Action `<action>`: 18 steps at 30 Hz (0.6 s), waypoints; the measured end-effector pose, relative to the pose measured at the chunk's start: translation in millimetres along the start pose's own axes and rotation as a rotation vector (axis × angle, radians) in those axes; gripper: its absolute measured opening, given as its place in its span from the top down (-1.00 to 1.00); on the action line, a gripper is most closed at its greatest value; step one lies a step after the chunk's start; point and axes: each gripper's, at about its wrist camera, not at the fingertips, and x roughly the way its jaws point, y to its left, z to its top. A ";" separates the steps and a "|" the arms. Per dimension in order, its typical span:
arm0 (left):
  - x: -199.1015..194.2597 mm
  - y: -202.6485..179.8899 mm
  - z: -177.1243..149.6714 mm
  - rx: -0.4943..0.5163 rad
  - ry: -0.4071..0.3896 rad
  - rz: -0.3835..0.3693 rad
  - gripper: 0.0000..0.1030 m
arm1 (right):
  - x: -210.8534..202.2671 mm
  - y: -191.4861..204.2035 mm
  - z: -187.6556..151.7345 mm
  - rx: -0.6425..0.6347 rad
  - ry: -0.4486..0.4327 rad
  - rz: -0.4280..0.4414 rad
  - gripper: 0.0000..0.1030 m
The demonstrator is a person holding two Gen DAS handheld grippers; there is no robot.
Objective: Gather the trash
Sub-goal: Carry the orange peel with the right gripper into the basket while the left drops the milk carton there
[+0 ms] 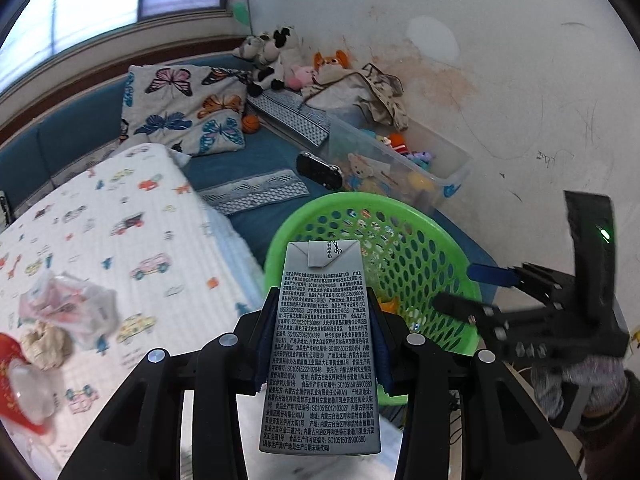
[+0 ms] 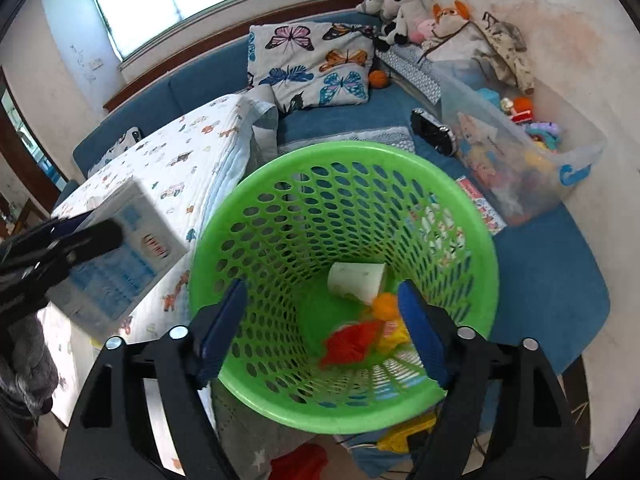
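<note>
The left gripper (image 1: 322, 344) pinches a grey milk carton (image 1: 322, 352) at the 9 o'clock side of the green mesh basket (image 2: 344, 160); next, carry it over the rim and release, while the right gripper (image 2: 322, 320) hovers spread above the basket.

One green mesh basket (image 2: 344, 216) holds one white paper cup (image 2: 356, 280) and two bright scraps, one red (image 2: 350, 344) and one yellow (image 2: 386, 306). One grey carton (image 1: 324, 344). Two butterfly pillows (image 1: 180, 100) (image 1: 218, 136). One clear toy bin (image 2: 520, 152). Two tools: left (image 1: 322, 344), right (image 2: 320, 320).
</note>
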 end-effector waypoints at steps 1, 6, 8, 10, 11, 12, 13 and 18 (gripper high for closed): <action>4.6 -2.7 1.9 0.002 0.006 0.000 0.23 | -2.5 -0.7 -2.1 0.003 -0.006 -0.002 -0.61; 20.5 -13.5 8.7 0.001 0.029 -0.010 0.23 | -9.9 -8.9 -8.9 0.030 -0.015 -0.003 -0.64; 24.9 -15.6 9.7 -0.004 0.035 -0.013 0.23 | -11.3 -11.4 -10.7 0.033 -0.015 -0.006 -0.64; 27.8 -17.9 9.3 -0.005 0.037 -0.018 0.19 | -12.8 -13.2 -13.7 0.037 -0.016 -0.010 -0.65; 28.8 -18.8 9.4 -0.006 0.038 -0.020 0.14 | -12.9 -14.2 -15.1 0.039 -0.015 -0.010 -0.65; 28.9 -19.5 9.1 -0.010 0.036 -0.028 0.04 | -12.8 -14.9 -16.7 0.041 -0.013 -0.008 -0.65; 28.2 -19.6 8.8 -0.012 0.033 -0.031 0.03 | -12.8 -15.9 -18.1 0.044 -0.012 -0.009 -0.65; 17.5 -17.3 5.2 -0.018 0.018 -0.036 0.03 | -16.1 -12.6 -22.2 0.034 -0.016 -0.009 -0.66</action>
